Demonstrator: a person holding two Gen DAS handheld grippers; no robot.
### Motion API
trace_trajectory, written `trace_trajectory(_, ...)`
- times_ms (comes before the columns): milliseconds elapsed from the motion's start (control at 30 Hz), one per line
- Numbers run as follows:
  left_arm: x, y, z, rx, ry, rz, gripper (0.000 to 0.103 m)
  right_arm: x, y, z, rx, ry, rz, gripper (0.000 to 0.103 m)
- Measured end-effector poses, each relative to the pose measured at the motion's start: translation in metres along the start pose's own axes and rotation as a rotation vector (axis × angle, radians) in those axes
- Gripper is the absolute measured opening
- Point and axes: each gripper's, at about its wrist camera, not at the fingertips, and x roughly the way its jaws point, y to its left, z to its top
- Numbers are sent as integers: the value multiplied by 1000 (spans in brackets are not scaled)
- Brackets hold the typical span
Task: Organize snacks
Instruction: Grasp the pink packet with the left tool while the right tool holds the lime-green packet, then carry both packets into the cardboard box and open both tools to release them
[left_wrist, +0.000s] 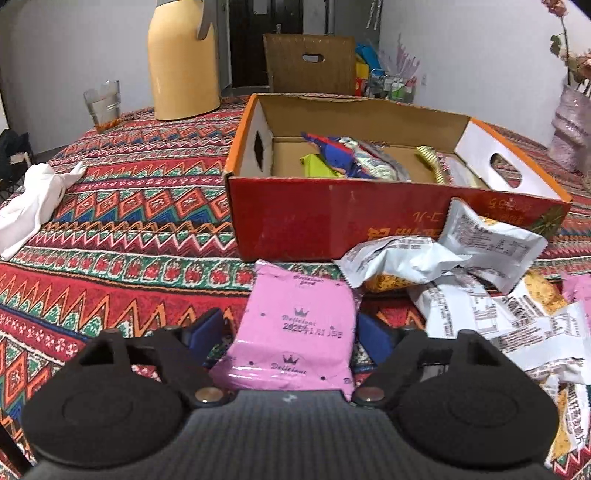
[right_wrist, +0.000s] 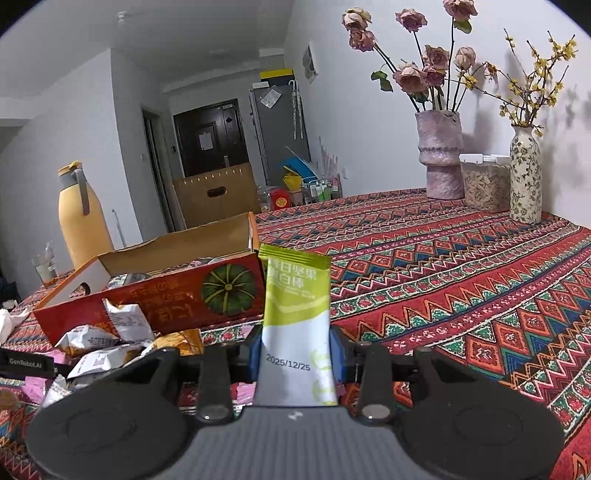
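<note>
Jaws: left gripper (left_wrist: 293, 334) apart around pink packet (left_wrist: 293, 328) | right gripper (right_wrist: 295, 349) clamped on green bar (right_wrist: 295, 321) | risk: slick wrapper slipping before box (right_wrist: 155, 291) ahead-left

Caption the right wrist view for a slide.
Right gripper grips a green-and-white snack bar upright beside the red cardboard box.

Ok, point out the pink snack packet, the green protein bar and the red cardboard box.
pink snack packet (left_wrist: 295, 325), left wrist view, middle of its printed face.
green protein bar (right_wrist: 295, 317), right wrist view, middle of the wrapper.
red cardboard box (left_wrist: 295, 221), left wrist view, near red wall.
</note>
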Motion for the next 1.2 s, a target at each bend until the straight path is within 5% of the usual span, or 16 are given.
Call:
trace_trajectory(167,-2,-1,-1,5,-13,-3,64,2,2,-1,-2,7,9,35)
trace_trajectory(633,-24,5,-7,-2,-62,19,63,-4,5,-2,-6,1,37,35)
trace_trajectory(1200,-98,1,16,-9,-291,-36,63,-11,37,18,-67,-65,94,35)
